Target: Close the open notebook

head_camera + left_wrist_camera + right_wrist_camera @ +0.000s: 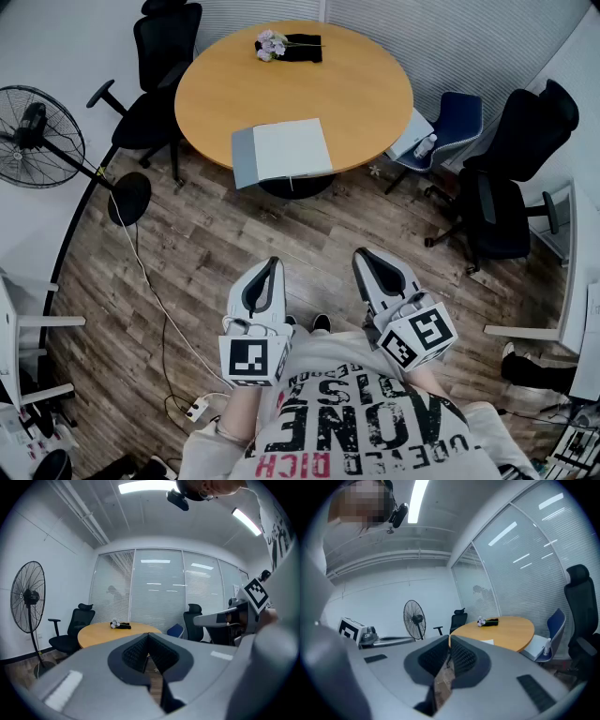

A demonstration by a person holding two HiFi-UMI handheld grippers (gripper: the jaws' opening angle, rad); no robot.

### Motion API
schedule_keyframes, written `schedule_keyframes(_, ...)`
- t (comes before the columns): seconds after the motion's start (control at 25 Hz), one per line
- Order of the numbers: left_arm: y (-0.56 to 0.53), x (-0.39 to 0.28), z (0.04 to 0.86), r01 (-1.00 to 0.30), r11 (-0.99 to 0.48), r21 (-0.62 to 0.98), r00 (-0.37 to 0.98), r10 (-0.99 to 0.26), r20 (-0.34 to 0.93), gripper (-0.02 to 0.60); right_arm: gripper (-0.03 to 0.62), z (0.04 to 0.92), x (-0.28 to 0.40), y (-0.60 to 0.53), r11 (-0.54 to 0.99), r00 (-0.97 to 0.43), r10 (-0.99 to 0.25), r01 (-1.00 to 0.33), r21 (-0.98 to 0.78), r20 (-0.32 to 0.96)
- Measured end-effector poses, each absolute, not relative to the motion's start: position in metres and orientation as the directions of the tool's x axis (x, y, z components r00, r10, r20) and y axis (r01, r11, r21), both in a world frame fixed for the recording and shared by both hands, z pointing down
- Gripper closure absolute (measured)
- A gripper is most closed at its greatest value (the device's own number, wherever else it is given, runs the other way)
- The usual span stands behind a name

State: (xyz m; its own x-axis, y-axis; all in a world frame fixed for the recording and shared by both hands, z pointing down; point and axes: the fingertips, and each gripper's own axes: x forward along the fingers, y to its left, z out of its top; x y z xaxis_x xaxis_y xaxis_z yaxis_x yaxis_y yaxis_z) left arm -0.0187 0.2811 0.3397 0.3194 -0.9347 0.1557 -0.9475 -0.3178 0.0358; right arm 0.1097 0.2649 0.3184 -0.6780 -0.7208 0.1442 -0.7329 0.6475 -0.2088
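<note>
The open notebook (pixel 281 150) lies at the counter's (pixel 375 94) near edge, well apart from left gripper (pixel 273 265) and right gripper (pixel 362 255); both fingers together, the right's seemingly so; best step closer, then fold the left leaf over.

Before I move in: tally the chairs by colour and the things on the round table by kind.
Black chairs: 2, left and right
Blue chair: 1
Open notebook: 1
Flower bunch: 1
Black object beside the flowers: 1
Total: 6
</note>
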Motion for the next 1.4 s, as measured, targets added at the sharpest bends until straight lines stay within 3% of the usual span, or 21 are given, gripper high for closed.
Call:
schedule_keyframes(0.68,0.302,-0.010,0.330,-0.940,-0.337,0.043,0.340,-0.929,0.144,0.569,0.574,0.308,0.106,0.291,0.672,-0.707,-0.699,-0.701,-0.237,0.110)
schedule_keyframes(0.8,0.306,0.000,0.332,-0.932,-0.359,0.045,0.362,-0.920,0.148,0.512,0.574,0.308,0.111,0.294,0.677,-0.711,-0.696,-0.696,-0.240,0.101)
schedule_keyframes(1.4,0.280,0.003,0.334,-0.922,-0.385,0.040,0.387,-0.912,0.135,0.512,0.574,0.323,0.121,0.278,0.642,-0.681,-0.717,-0.729,-0.239,0.151)
